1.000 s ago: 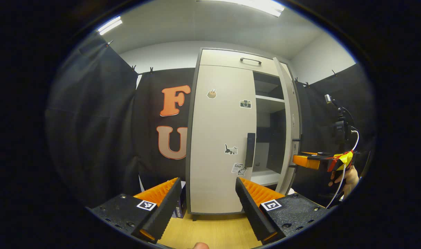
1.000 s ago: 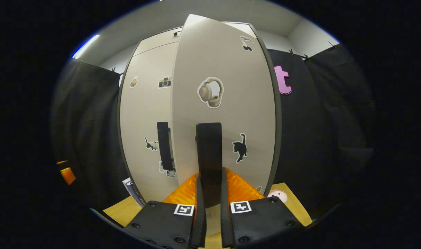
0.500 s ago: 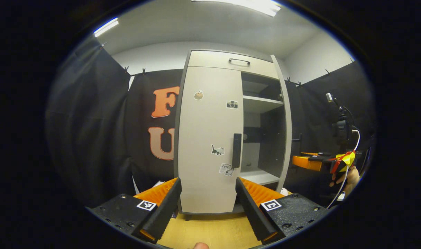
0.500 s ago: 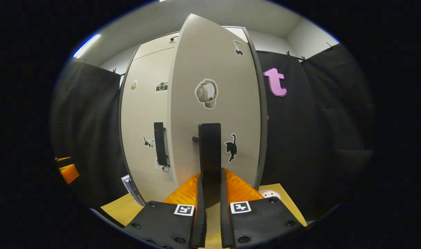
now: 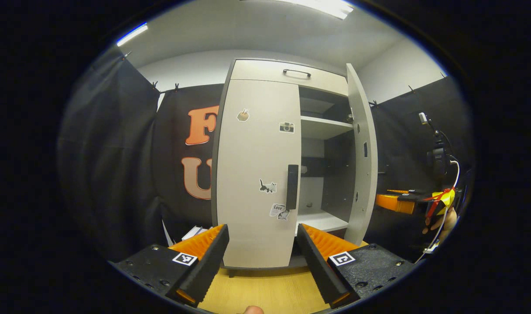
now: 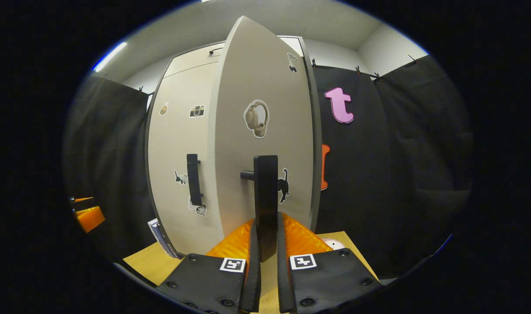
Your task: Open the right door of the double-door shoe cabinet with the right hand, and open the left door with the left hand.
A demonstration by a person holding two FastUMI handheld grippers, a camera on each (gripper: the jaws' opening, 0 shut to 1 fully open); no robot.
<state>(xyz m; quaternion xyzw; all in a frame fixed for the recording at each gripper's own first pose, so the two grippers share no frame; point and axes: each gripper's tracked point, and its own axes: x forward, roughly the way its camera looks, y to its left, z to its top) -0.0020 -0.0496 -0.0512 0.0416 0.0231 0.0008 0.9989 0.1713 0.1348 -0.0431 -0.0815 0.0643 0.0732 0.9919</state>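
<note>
The pale shoe cabinet (image 5: pixel 287 72) stands ahead. Its left door (image 5: pixel 254 174) is closed, with a dark vertical handle (image 5: pixel 292 186). My left gripper (image 5: pixel 262 257) is open, well short of that handle, with nothing between its fingers. The right door (image 5: pixel 361 152) is swung out edge-on, baring shelves (image 5: pixel 324 126). In the right gripper view, my right gripper (image 6: pixel 265 244) is shut on the right door's dark handle (image 6: pixel 265 192), and the right door (image 6: pixel 265 131) angles toward me. The left door's handle (image 6: pixel 193 179) shows to the left. The right gripper (image 5: pixel 398 203), held by a hand (image 5: pixel 440 220), also appears in the left gripper view.
The cabinet stands on a wooden floor (image 5: pixel 265 292). Black cloth walls (image 5: pixel 112 165) close in both sides. Boxes or books (image 6: pixel 160 233) lie by the cabinet's lower left. A small pink round thing (image 6: pixel 333 243) sits on the floor at the right. A camera stand (image 5: pixel 437 152) rises at far right.
My right gripper has pulled the right door farther open, and more of the shelves show. The left gripper stays open and has shifted a little relative to the cabinet.
</note>
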